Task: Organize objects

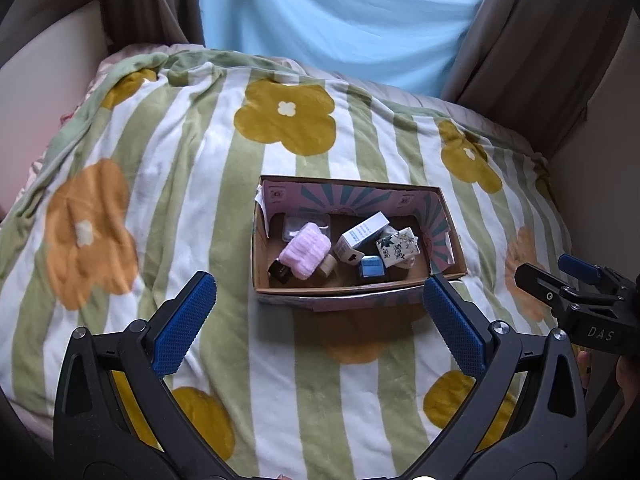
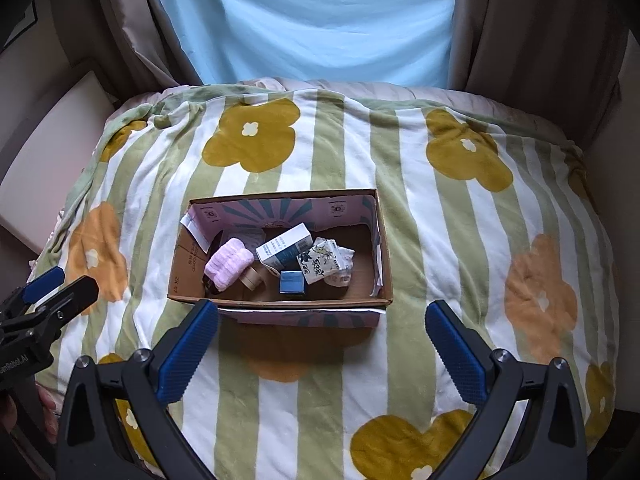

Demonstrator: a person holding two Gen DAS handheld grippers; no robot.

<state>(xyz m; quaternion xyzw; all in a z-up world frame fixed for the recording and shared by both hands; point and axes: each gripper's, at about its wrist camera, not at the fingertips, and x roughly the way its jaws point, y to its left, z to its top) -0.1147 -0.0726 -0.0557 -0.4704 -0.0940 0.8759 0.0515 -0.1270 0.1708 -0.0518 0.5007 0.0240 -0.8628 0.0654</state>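
An open cardboard box (image 1: 448,264) (image 2: 184,268) lies on a striped flower blanket. Inside it are a pink rolled cloth (image 1: 306,254) (image 2: 229,264), a white and blue carton (image 1: 362,236) (image 2: 284,246), a flowered tissue pack (image 1: 398,246) (image 2: 320,262), a small blue box (image 1: 372,268) (image 2: 292,282), a tape roll (image 1: 327,266) (image 2: 253,278) and a dark item (image 1: 279,270). My left gripper (image 1: 320,316) hovers open just in front of the box, empty. My right gripper (image 2: 322,334) is also open and empty, near the box's front wall.
The blanket (image 1: 180,168) (image 2: 460,240) covers a raised bed. A light blue cloth (image 1: 340,20) and brown curtains (image 1: 532,32) hang behind. The right gripper's side shows at the right edge (image 1: 576,296); the left one's shows at the left edge (image 2: 44,304). A hand (image 2: 46,404) is at lower left.
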